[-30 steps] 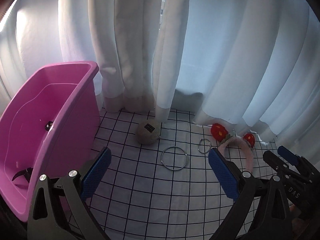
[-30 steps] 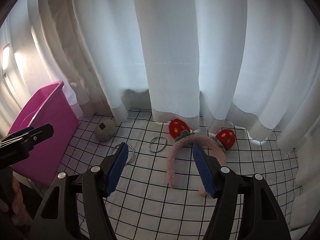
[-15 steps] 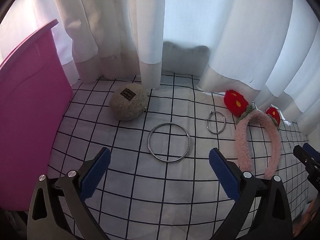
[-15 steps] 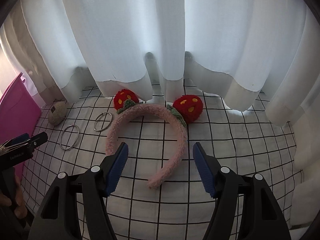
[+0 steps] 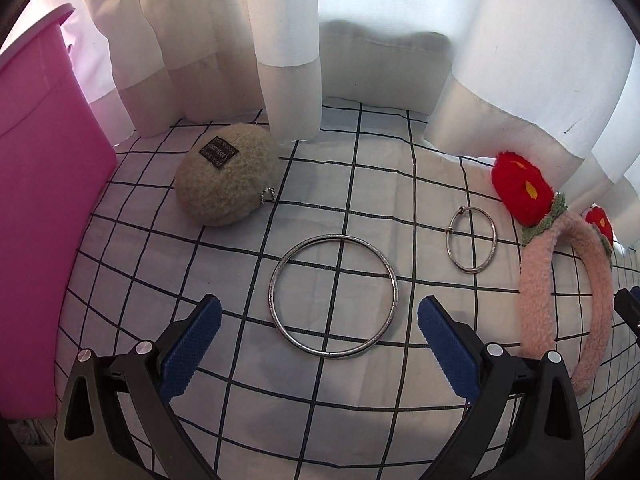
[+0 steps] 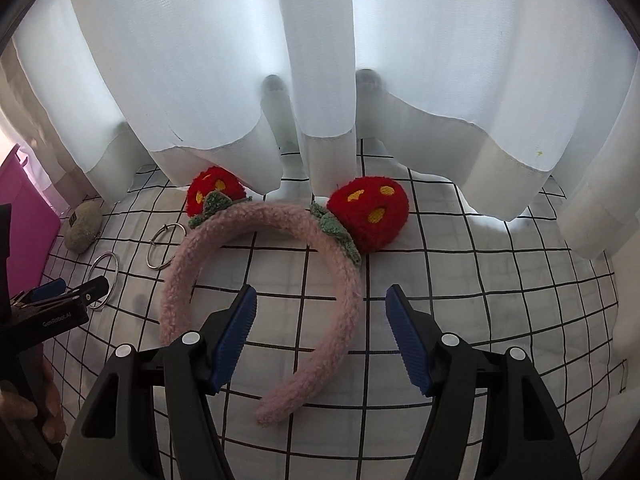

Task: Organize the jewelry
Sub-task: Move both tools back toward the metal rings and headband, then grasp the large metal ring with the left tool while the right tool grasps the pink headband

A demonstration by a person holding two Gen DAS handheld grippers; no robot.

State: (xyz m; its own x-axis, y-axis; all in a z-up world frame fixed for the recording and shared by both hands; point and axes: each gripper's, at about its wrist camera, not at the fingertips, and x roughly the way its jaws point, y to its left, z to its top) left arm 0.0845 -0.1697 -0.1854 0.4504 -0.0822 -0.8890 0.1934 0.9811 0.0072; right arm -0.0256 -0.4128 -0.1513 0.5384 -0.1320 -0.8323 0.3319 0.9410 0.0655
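**Both claws spread over the jewelry on the grid cloth**

We hold our left gripper point(image 5: 318, 320) with its blue pads wide apart and nothing between them, poised just short of the large silver bangle point(image 5: 334, 296), which lies flat on the checked cloth point(image 5: 360, 380). Taking that bangle as our landmark: the small silver ring point(image 5: 472, 239) lies beyond it to the right, apart from it, and the fuzzy grey pouch point(image 5: 228, 174) sits beyond it to the left, near the pink bin point(image 5: 36, 200) that stands at the far left.

Our right gripper point(image 6: 322, 320) is likewise spread and empty, its pads either side of one arm of the pink headband point(image 6: 340, 276), though we cannot tell whether they touch it. The headband lies well right of the bangle, its two red strawberry pompoms point(image 6: 368, 214) at the far end, by the hem of the white curtain point(image 6: 320, 60) behind everything.
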